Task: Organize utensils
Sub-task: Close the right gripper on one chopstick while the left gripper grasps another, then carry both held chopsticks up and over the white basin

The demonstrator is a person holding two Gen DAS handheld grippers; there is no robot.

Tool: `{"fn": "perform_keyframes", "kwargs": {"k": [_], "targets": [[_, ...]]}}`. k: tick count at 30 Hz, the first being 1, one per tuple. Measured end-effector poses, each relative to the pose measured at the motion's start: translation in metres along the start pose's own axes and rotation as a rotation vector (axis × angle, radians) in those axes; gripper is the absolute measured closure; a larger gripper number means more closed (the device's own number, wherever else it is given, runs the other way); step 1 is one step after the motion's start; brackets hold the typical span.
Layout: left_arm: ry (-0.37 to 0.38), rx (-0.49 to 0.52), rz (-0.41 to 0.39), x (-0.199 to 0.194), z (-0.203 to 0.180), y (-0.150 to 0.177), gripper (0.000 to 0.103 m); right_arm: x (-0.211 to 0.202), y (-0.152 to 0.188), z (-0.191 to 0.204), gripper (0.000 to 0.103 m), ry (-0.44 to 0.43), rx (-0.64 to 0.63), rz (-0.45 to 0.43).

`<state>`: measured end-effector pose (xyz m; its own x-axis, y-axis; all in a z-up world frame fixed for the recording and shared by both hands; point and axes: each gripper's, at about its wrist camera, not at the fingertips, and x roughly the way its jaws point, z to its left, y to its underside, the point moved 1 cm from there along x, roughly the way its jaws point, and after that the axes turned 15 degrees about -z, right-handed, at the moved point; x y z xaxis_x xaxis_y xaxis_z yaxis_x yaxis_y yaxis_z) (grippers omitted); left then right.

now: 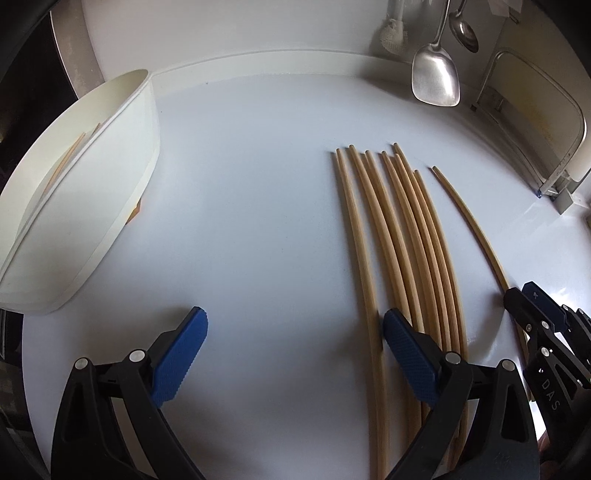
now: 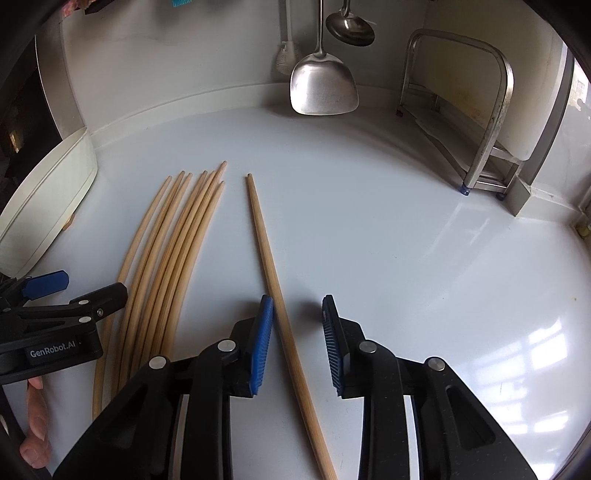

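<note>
You are looking down on a white bench (image 1: 258, 221) with a raised lip along its far edge. In the left wrist view, a bundle of wooden chopsticks (image 1: 399, 258) lies side by side right of centre, tips pointing toward the top of the frame, and one single chopstick (image 1: 476, 229) lies apart from it further right. A white oval container (image 1: 122, 177) sits at the upper left, with at least one chopstick faintly visible inside it. At the top right a metal spatula (image 1: 436, 77) and a ladle (image 1: 463, 31) hang against the wall, with a steel rack (image 1: 561, 155) beyond them at the right edge. Your left tongs (image 1: 295, 354) are spread wide and hold nothing; their right-hand pad sits over the near ends of the bundle, while the bench between the pads is bare. In the right wrist view, your right tongs (image 2: 297, 343) are partly open, straddling the single chopstick (image 2: 273, 280) without gripping it; the chopstick passes close to the left pad. The bundle (image 2: 166, 266) lies just left of it, and the left tongs (image 2: 74, 295) reach in from the lower left edge. Their body reads "GenRobot.AI"; the other tool's side, seen from the left wrist, reads "DAS". Open bench fills the right half of this view up to the rack (image 2: 491, 110).
</note>
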<state>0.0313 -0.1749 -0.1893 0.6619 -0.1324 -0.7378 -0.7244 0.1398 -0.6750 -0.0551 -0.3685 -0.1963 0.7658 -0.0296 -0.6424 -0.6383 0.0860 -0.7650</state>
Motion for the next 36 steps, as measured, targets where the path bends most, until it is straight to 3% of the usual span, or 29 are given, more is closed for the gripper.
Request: {"fn": "perform_keyframes", "kwargs": {"k": [5,11,16,20,28,36], "targets": [[-0.01,-0.007,-0.005,-0.002,0.003,0.0,0.01,0.002,0.0,0.005,0.076,-0.009,-0.031,0.003],[-0.014,-0.005,-0.031,-0.006,0.003,-0.002,0.035,-0.001,0.002,0.009,0.076,-0.032,-0.066,0.007],[0.01,0.028,-0.046,-0.011,-0.006,-0.002,0.068,0.0,0.0,0.016,0.093,-0.06,-0.103,0.016],[0.013,0.055,-0.069,-0.016,-0.011,0.004,0.095,-0.001,0.001,0.015,0.096,-0.076,-0.084,0.018],[0.045,0.031,-0.009,-0.028,-0.001,0.002,0.095,-0.011,-0.006,-0.001,0.097,-0.142,0.054,0.038],[0.03,-0.021,-0.047,-0.085,0.018,-0.027,0.095,-0.046,-0.043,-0.004,0.097,-0.21,0.088,-0.011]]}}
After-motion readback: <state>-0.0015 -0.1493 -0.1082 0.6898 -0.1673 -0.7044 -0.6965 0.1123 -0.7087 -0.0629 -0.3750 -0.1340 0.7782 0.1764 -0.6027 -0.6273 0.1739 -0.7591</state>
